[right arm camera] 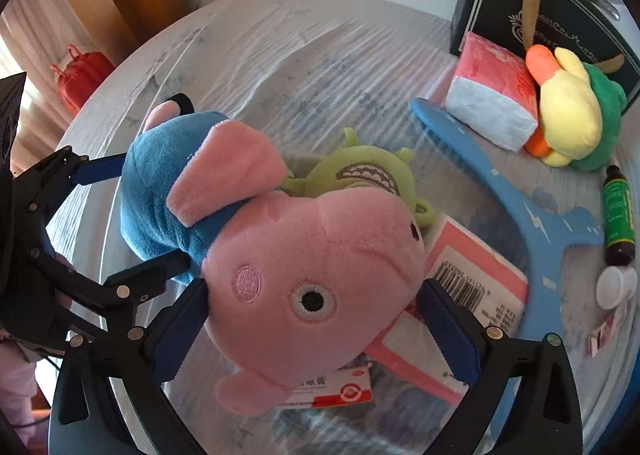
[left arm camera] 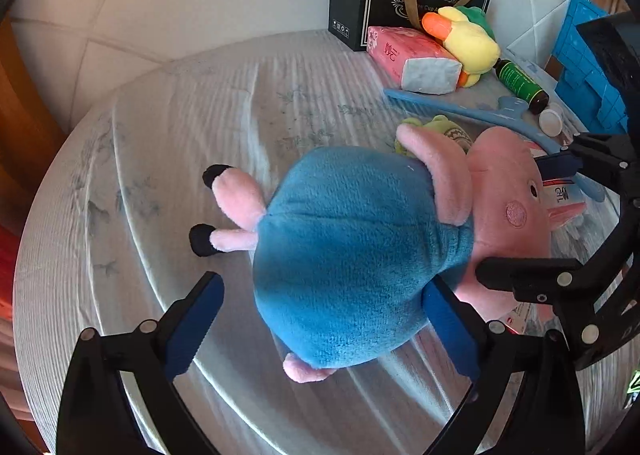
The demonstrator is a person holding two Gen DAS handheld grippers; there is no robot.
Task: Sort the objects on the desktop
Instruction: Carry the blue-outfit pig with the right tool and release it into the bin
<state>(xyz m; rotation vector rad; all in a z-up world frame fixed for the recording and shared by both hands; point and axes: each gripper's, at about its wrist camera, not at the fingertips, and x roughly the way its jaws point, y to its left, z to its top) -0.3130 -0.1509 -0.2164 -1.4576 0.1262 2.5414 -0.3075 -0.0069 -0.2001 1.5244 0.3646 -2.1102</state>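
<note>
Striped cloth is covering the round table (left arm camera: 168, 143), and two tongs are meeting on one soft pig.

Going left to right: the left tongs (left arm camera: 320, 331) are standing wide, one blue pad free in the air and the other touching the blue belly of the pig toy (left arm camera: 352, 247), so they are not squeezing it yet. The right tongs (right arm camera: 316, 331) are hugging the pig's pink head between both pads, probably to lift it off the pink packet (right arm camera: 476, 287). Past the right tongs, a green monster toy (right arm camera: 360, 175), blue comb (right arm camera: 516, 199) and yellow duck toy (right arm camera: 568, 111) are waiting for sorting.
</note>
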